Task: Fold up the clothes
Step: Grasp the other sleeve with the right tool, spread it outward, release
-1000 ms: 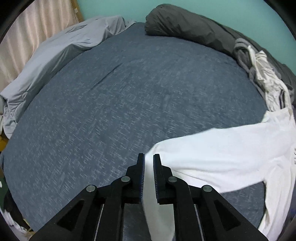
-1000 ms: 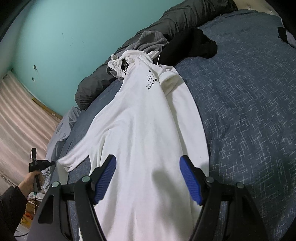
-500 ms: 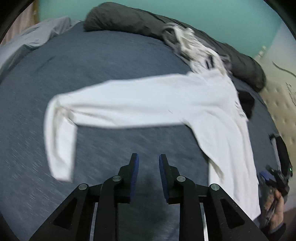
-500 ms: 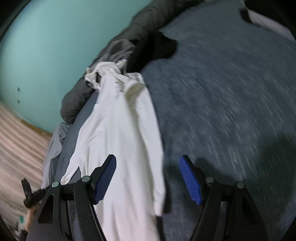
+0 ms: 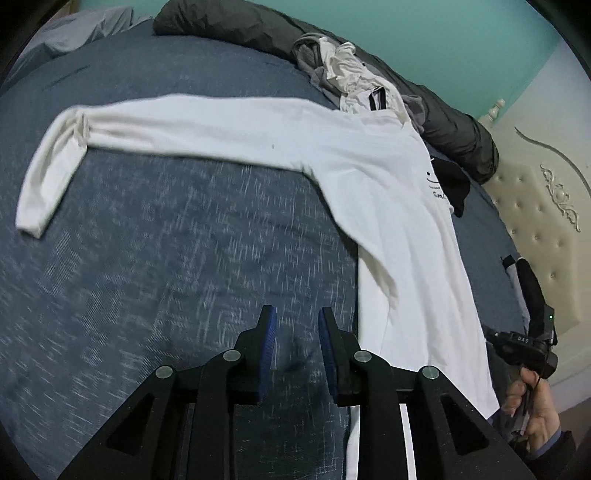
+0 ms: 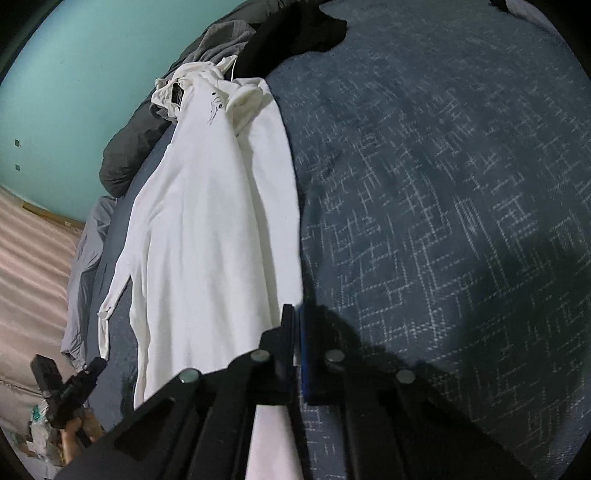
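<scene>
A white long-sleeved shirt (image 5: 388,206) lies flat on the blue bed cover (image 5: 166,240), one sleeve stretched out to the left and bent at the cuff. My left gripper (image 5: 293,321) hovers over bare cover just left of the shirt's lower edge, with a narrow gap between its pads and nothing in it. In the right wrist view the shirt (image 6: 207,221) runs away from me. My right gripper (image 6: 294,314) is shut on the shirt's right side edge near the hem. A hand holds that gripper's body (image 5: 524,347) at the right rim of the left wrist view.
A heap of white and grey clothes (image 5: 343,70) and a dark rolled duvet (image 5: 229,22) lie along the far edge by the teal wall. A black garment (image 6: 295,33) lies beside the shirt's collar. A cream padded headboard (image 5: 546,206) stands at the right.
My left gripper let go of the sleeve, which now lies spread out, and swung right toward the shirt's lower edge. My right gripper's wide jaws closed on the shirt's side edge.
</scene>
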`<state>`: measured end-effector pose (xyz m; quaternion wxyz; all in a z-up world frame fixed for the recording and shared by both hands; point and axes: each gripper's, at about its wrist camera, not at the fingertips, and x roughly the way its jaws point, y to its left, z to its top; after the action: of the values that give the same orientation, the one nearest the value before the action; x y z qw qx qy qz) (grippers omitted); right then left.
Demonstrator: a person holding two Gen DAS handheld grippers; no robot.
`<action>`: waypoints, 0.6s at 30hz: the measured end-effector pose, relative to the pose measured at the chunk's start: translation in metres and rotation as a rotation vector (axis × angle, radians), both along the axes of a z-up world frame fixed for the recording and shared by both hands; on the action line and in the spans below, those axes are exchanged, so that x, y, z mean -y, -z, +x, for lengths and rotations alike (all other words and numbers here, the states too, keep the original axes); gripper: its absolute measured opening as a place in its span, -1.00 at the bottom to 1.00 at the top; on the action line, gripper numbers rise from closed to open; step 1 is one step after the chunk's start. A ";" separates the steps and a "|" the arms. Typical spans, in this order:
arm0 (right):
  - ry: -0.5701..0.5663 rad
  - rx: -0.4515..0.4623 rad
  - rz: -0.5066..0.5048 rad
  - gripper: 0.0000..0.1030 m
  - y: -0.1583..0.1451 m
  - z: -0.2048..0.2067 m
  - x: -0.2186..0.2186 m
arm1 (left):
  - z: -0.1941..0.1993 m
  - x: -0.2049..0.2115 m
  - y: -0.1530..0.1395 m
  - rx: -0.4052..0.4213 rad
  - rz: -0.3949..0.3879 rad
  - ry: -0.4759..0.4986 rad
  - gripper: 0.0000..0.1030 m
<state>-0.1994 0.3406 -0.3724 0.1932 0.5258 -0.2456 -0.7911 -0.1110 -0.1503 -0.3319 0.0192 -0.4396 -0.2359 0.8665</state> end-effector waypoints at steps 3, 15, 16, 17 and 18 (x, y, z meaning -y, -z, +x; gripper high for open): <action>0.002 -0.022 -0.017 -0.96 -0.010 0.001 -0.007 | 0.003 0.001 0.009 0.002 0.019 -0.013 -0.50; 0.046 -0.175 0.116 -0.97 -0.089 -0.029 -0.069 | 0.007 0.003 0.020 0.004 0.036 -0.020 -0.50; 0.054 -0.186 0.135 -0.97 -0.096 -0.033 -0.076 | 0.007 0.003 0.019 0.002 0.035 -0.021 -0.50; 0.063 -0.196 0.154 -0.97 -0.104 -0.038 -0.081 | 0.006 0.003 0.019 0.000 0.035 -0.022 -0.50; 0.076 -0.206 0.175 -0.97 -0.113 -0.043 -0.091 | 0.006 0.003 0.018 -0.003 0.033 -0.022 -0.50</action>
<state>-0.2428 0.4314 -0.2592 0.1406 0.4469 -0.1746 -0.8660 -0.1053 -0.1537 -0.3499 0.0173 -0.4354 -0.2551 0.8631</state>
